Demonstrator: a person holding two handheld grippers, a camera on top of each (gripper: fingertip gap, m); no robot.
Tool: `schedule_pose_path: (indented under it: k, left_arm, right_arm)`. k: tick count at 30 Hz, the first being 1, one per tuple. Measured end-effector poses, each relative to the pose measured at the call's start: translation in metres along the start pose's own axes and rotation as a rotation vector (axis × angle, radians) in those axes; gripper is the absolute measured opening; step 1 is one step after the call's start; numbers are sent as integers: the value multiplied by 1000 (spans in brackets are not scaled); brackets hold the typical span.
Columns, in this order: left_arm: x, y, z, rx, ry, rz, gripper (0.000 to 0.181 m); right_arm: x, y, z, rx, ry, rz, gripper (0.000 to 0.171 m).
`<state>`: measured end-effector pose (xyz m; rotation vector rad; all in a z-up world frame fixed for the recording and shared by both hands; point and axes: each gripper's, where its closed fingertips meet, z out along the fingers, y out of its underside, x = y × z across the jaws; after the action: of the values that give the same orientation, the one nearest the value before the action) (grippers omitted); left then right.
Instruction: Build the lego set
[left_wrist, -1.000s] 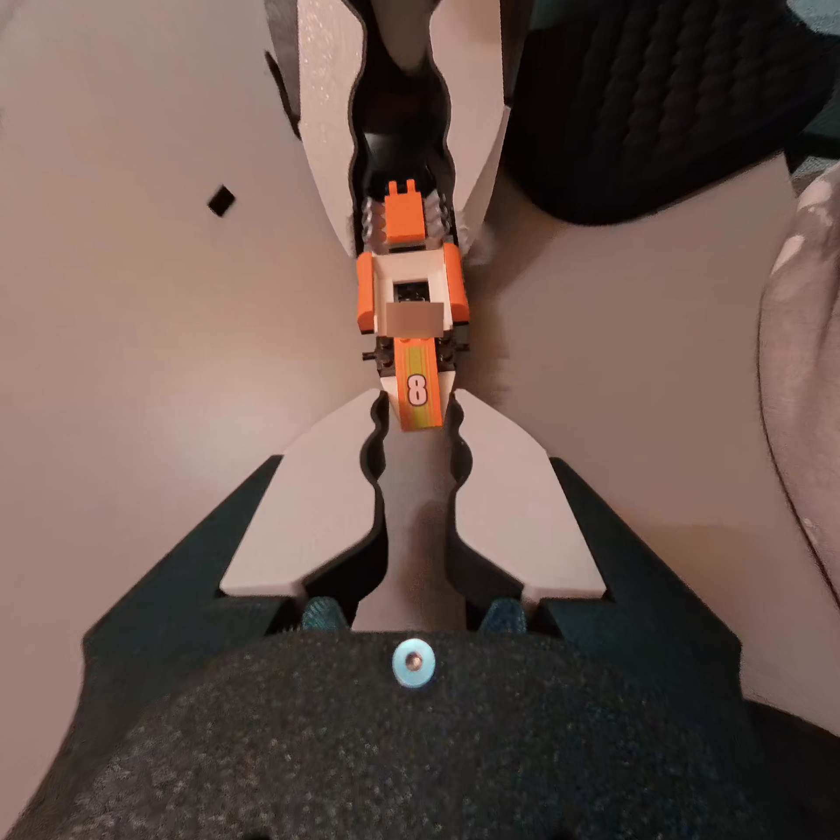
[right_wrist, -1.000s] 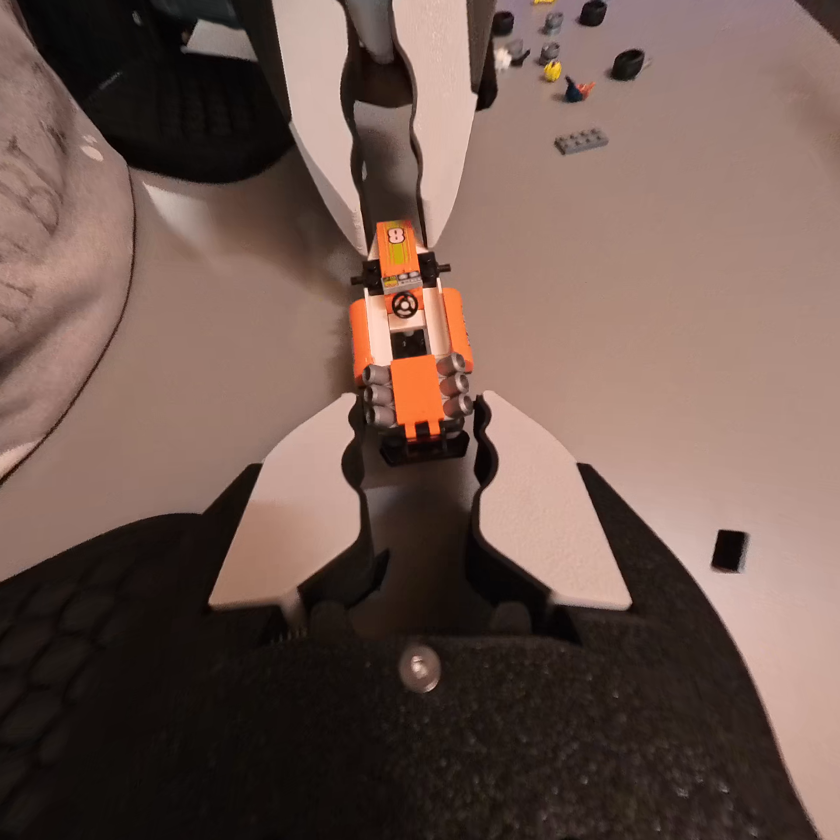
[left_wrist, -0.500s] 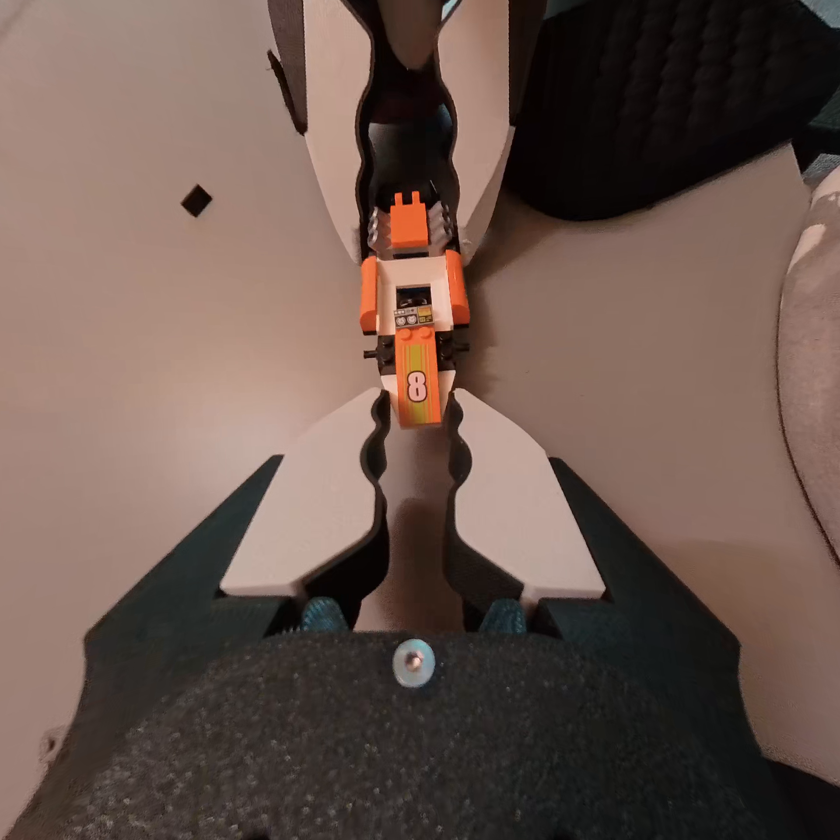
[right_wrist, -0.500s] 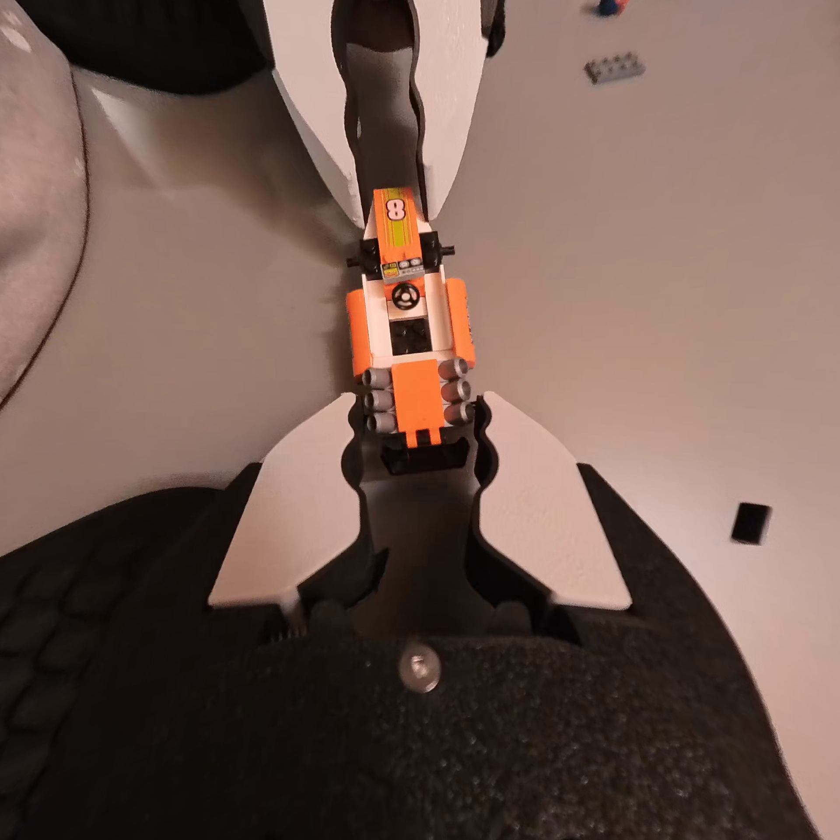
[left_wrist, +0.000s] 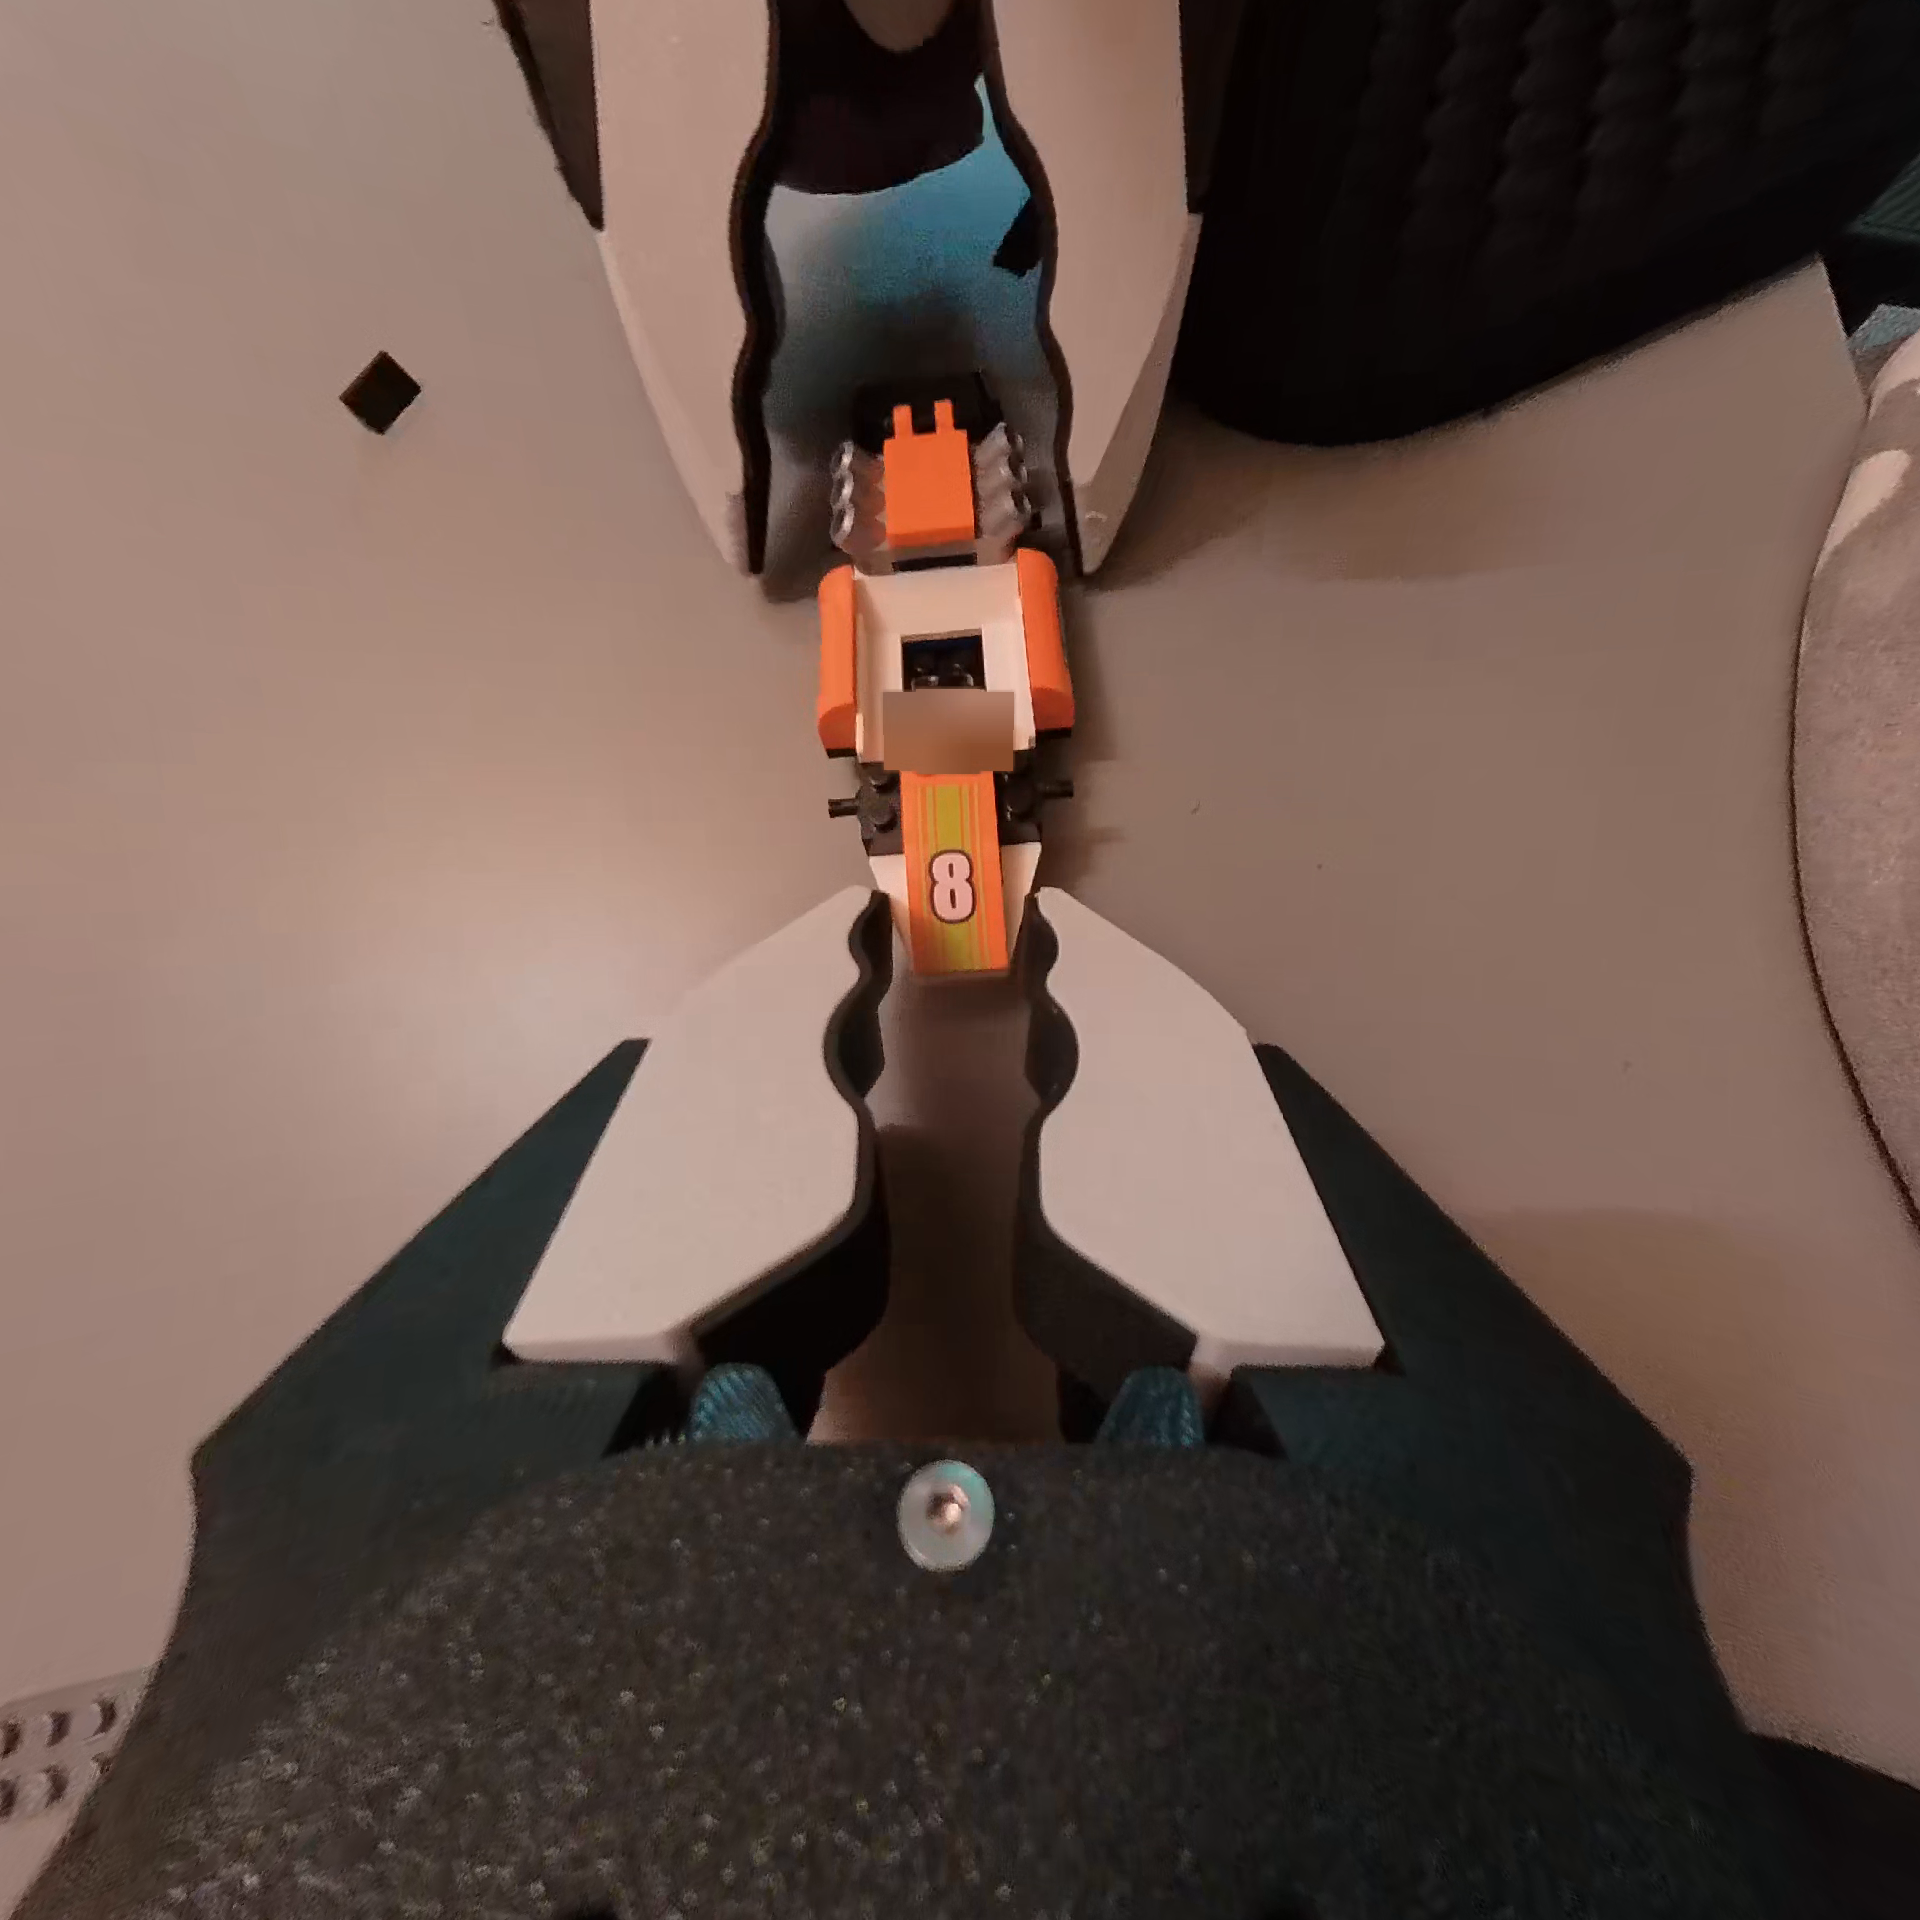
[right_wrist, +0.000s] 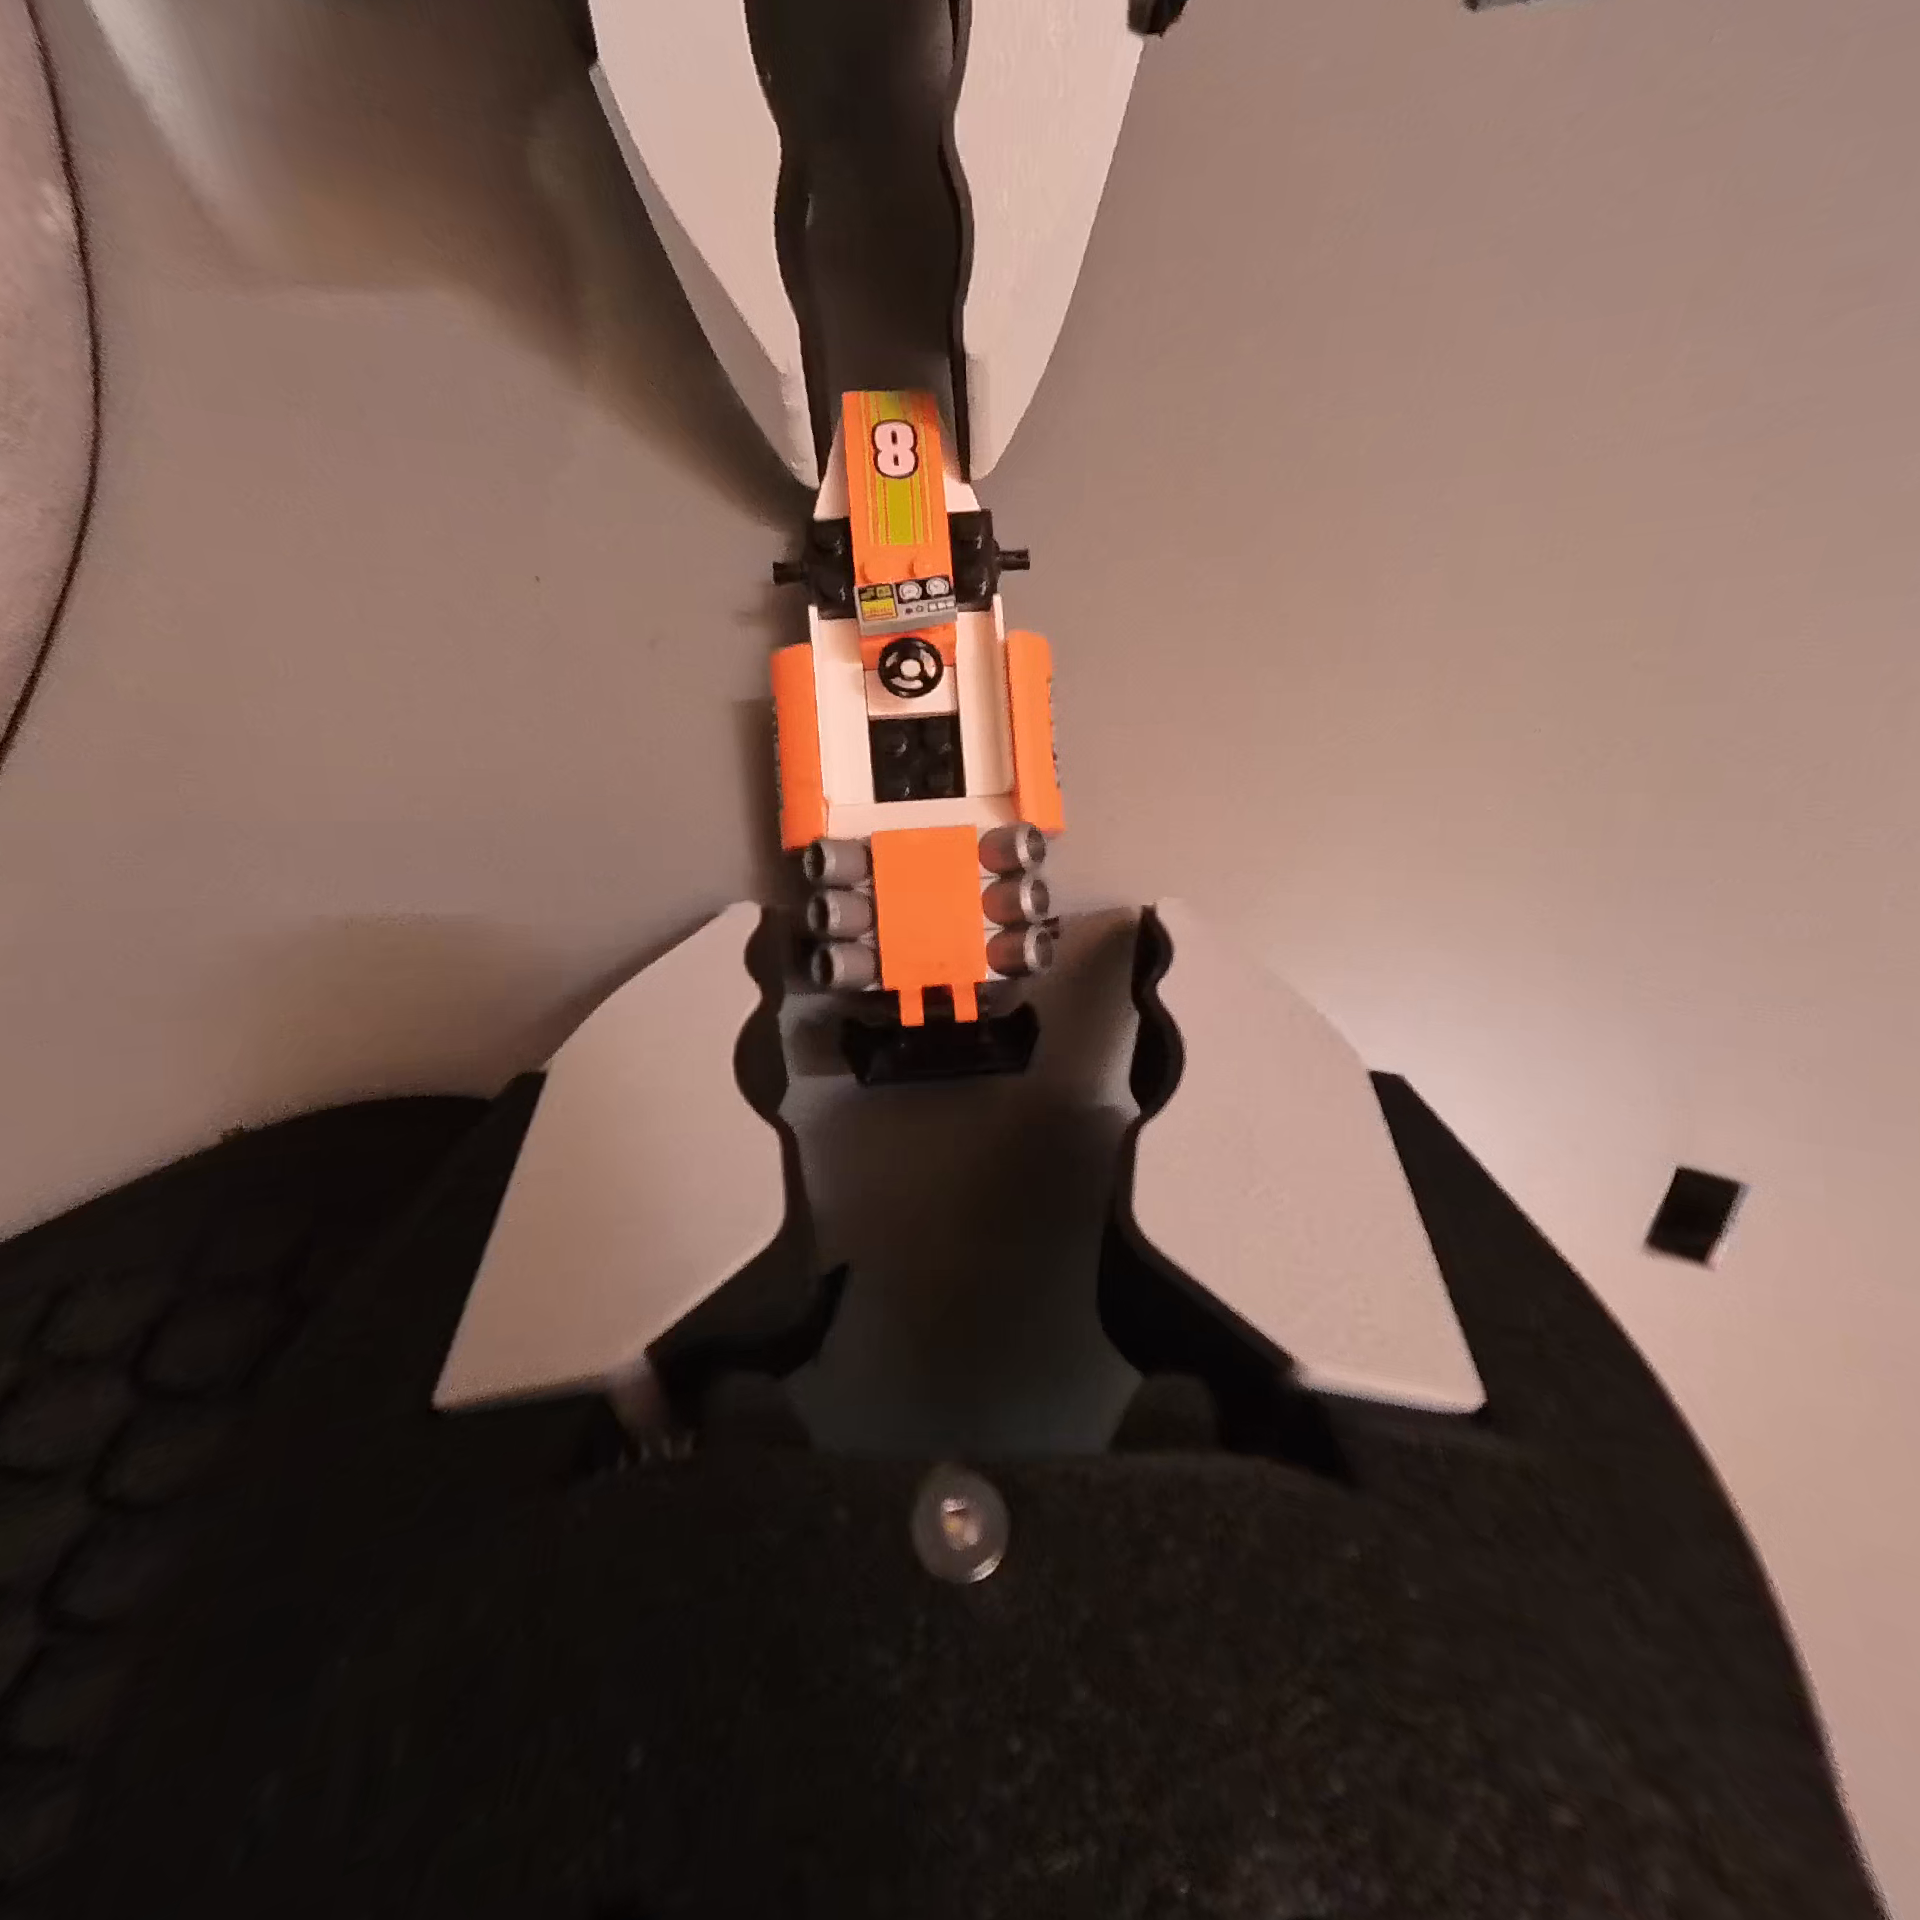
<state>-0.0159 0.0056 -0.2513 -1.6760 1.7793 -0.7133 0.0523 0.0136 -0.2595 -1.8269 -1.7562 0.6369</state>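
An orange, white and black lego race car without wheels lies lengthwise between my two grippers, low over the pale table. My left gripper is shut on its pointed nose, the orange striped slope. My right gripper is open, its fingers standing apart on either side of the car's rear with the grey exhaust pipes, not touching it. In the left wrist view the right gripper shows at the top; in the right wrist view the left gripper shows at the top, and the car shows its steering wheel.
A small black lego piece lies on the table left of the car; it also shows in the right wrist view. A black knitted object and grey fabric border the table. A grey studded plate lies at the lower left. About 8 centimeters separates my left fingertips from my right.
My right gripper has opened and let go of the car's rear. The left gripper stays shut on the nose. Both views have shifted a little closer over the table.
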Motion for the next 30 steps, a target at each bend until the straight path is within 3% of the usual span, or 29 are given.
schedule_pose_path:
  k: [19, 25, 30]
  left_arm:
    - [1, 2, 2, 18, -6, -9, 24]
    - [4, -15, -17, 117, 94, -163, 41]
    - [0, -48, -51, 259, 301, -408, 40]
  right_arm:
    - [-8, -20, 20, 11, -84, -46, 53]
    - [-11, -33, 0, 60, -92, -41, 53]
    - [-18, -51, -21, 101, -114, -73, 53]
